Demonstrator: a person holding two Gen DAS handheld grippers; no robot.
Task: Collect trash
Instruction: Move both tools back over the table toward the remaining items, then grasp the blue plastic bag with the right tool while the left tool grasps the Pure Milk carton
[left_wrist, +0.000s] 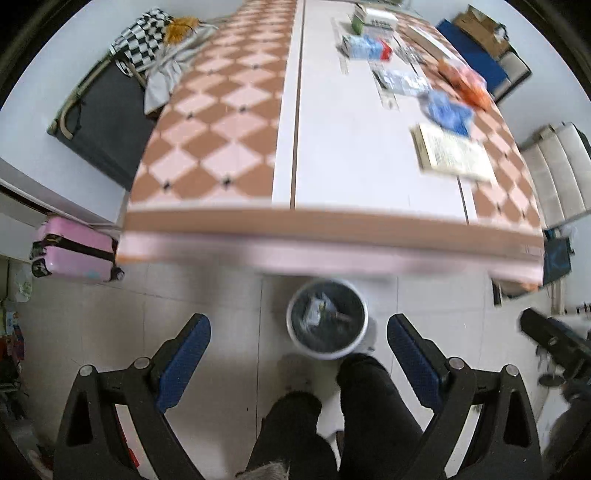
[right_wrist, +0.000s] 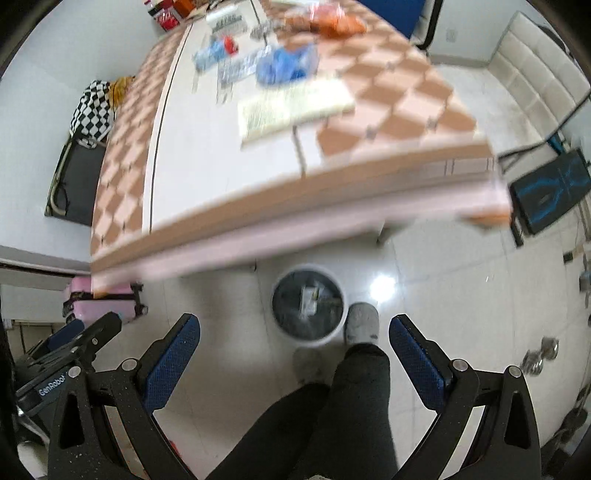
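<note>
Both sets of blue fingers (left_wrist: 190, 347) are sitting wide apart w/ nothing between them: left gripper (left_wrist: 298, 332) and right gripper (right_wrist: 295, 332) are each hanging over the floor in front of the person's dark trouser legs (right_wrist: 332, 417), aimed down and forward at the bin (left_wrist: 327, 319).

Bin is standing on the tiles just ahead of the fingers, roughly centred between them in both views, dark liner inside and some crumpled wrappers already lying in it. A grey slipper (right_wrist: 362, 325) is touching or nearly touching its right rim.

Trash still to collect is lying further out and higher: on the table (left_wrist: 351, 166), past its near edge, toward the far right. Closest is a flat printed booklet (left_wrist: 452, 153), long axis running roughly away from the person. Beyond it, a crumpled blue bag (left_wrist: 448, 110), then clear plastic packaging (left_wrist: 402, 81), an orange bag (left_wrist: 467, 83) and a blue-and-red pack (left_wrist: 365, 48). Frames are blurry, so exact contents are hard to tell.

Judging by the layout, the right gripper is probably nearer, since the items are sitting right of the table's centre seam. Any reach is calling for lifting up over the table edge, which is standing between fingers and trash.

Off to the left: a pink suitcase (left_wrist: 75, 249) on the floor and a checkered cloth (left_wrist: 142, 37) on a dark cot, both well apart from the work.
</note>
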